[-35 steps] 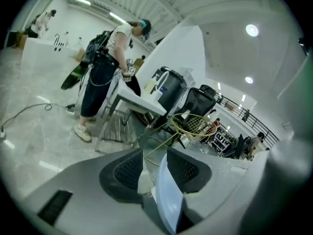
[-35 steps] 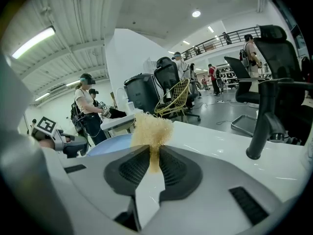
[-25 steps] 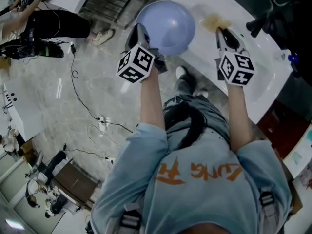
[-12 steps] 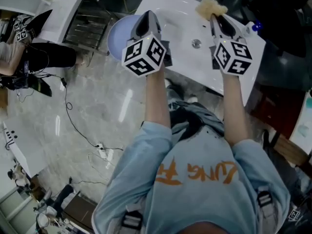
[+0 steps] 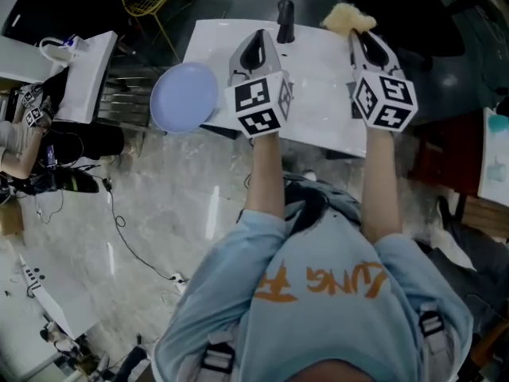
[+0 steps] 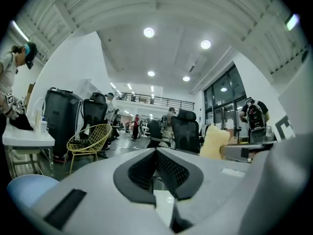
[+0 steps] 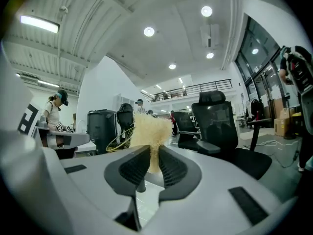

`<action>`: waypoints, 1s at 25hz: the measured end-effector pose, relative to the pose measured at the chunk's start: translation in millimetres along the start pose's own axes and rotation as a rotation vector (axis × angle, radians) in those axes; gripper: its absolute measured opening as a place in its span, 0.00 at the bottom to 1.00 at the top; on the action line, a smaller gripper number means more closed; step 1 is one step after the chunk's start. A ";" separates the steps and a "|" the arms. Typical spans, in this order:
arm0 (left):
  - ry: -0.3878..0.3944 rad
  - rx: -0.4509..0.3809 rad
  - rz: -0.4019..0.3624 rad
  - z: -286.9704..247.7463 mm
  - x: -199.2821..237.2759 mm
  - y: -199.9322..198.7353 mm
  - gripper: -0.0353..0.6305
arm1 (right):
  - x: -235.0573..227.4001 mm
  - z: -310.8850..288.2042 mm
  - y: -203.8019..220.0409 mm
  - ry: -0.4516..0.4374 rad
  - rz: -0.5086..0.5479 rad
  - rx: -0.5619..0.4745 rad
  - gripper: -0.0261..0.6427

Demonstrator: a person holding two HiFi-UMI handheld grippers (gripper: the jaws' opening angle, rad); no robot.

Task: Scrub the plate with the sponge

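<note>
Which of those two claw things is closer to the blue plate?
Left. In the head view the left gripper is just right of the plate; the right gripper, pinching the sponge, is farther right.

A white tabletop (image 5: 318, 102) lies below the left claw (image 5: 258, 40) and the right claw (image 5: 363, 40). A black faucet (image 5: 284, 21) stands upright at its far edge, between the two claws and nearer the left one. Ahead of the left claw stand a yellow wire chair (image 6: 90, 142) and black bins (image 6: 61, 116), with a white table (image 6: 27, 140) off to its left. Ahead and right of the right claw stands a black office chair (image 7: 220, 124). Round ceiling lights (image 7: 149, 32) glow above it. A marble floor (image 5: 159, 197) with black cables (image 5: 119, 221) spreads out on the left claw's side.
</note>
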State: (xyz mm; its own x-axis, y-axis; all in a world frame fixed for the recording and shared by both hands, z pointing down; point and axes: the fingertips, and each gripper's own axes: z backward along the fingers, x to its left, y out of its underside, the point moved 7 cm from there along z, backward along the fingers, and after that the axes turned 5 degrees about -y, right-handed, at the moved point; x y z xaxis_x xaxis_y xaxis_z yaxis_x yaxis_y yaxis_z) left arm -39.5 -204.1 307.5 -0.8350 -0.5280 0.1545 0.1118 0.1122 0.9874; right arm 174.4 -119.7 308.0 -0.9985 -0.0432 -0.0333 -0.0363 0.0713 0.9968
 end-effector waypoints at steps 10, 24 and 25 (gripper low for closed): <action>0.113 0.008 -0.016 -7.6 -49.9 -16.4 0.06 | -39.7 29.2 -19.8 0.039 0.006 -0.019 0.12; 0.104 -0.001 -0.009 -18.5 -43.8 -31.6 0.06 | -45.6 18.1 -38.2 0.019 0.042 -0.027 0.12; 0.099 0.001 -0.008 -20.7 -41.2 -33.0 0.06 | -44.2 15.2 -40.2 0.015 0.045 -0.025 0.12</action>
